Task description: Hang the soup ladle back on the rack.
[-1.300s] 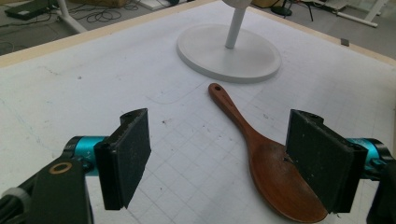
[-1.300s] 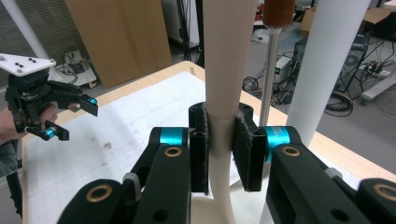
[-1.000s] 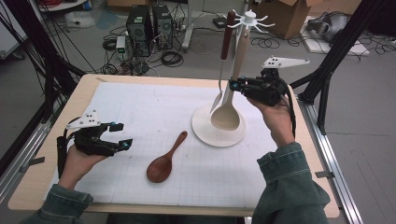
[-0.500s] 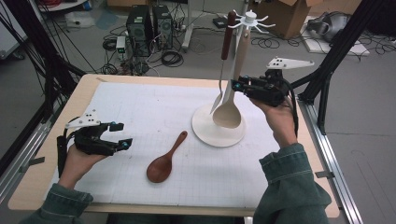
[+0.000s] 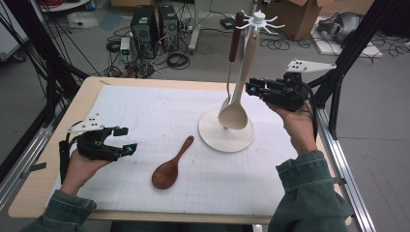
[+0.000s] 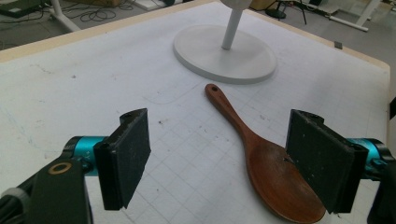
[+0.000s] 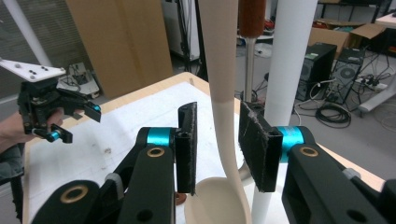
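Computer towers [image 5: 153, 29] and cables littered the floor behind your white gridded table [image 5: 145, 111]. Your right gripper [image 5: 255, 89] had its jaws just opening, loose around the hanging cream spoon [image 5: 235, 112]; your left gripper [image 5: 126, 140] stood open and empty near the brown spoon [image 5: 169, 167].

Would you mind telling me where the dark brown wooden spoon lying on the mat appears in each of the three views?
High view: the dark brown spoon lies low, just left of centre, bowl toward the person.
Left gripper view: the spoon runs from centre to lower right, its bowl beside the right jaw.
Right gripper view: I cannot make it out with confidence.
Shared landmark: the white stand's round base, just beyond the spoon's handle tip.
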Tool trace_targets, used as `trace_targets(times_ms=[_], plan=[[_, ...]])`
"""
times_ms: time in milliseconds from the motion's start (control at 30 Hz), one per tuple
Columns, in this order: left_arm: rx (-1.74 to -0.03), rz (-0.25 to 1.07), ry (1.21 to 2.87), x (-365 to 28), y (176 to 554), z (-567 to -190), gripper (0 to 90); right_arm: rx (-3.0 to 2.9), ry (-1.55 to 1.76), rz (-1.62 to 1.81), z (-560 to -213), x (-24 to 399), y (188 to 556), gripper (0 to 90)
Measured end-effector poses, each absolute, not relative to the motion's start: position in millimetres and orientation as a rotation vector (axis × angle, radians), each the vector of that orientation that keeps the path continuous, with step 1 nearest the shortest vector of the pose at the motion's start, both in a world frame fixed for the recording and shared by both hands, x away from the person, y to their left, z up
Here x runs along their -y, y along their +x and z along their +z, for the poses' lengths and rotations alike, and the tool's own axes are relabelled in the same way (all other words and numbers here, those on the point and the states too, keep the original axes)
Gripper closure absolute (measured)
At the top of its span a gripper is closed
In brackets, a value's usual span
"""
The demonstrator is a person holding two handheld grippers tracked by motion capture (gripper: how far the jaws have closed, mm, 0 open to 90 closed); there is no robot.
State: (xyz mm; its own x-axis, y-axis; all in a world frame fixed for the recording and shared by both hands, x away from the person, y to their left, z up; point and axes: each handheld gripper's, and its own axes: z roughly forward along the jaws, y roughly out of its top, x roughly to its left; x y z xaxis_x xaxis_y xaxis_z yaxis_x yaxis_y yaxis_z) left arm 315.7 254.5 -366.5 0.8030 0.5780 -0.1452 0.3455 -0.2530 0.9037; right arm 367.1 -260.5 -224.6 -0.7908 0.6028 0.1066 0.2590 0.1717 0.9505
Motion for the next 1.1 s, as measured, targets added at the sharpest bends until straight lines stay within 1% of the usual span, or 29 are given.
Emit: trace_targets(times_ms=[200, 533, 1100], plan=[[-0.704, 0.258, 1.868, -254, 316, -367, 22.5, -2.164, 0.811, 1.655, -218, 263, 365, 77.3], [-0.702, 0.252, 1.871, -254, 317, -368, 20.1, -2.168, 0.789, 1.644, -197, 267, 361, 89.0], [-0.701, 0.242, 1.87, -254, 317, -368, 18.7, -2.129, 0.728, 1.642, -156, 267, 356, 89.6]])
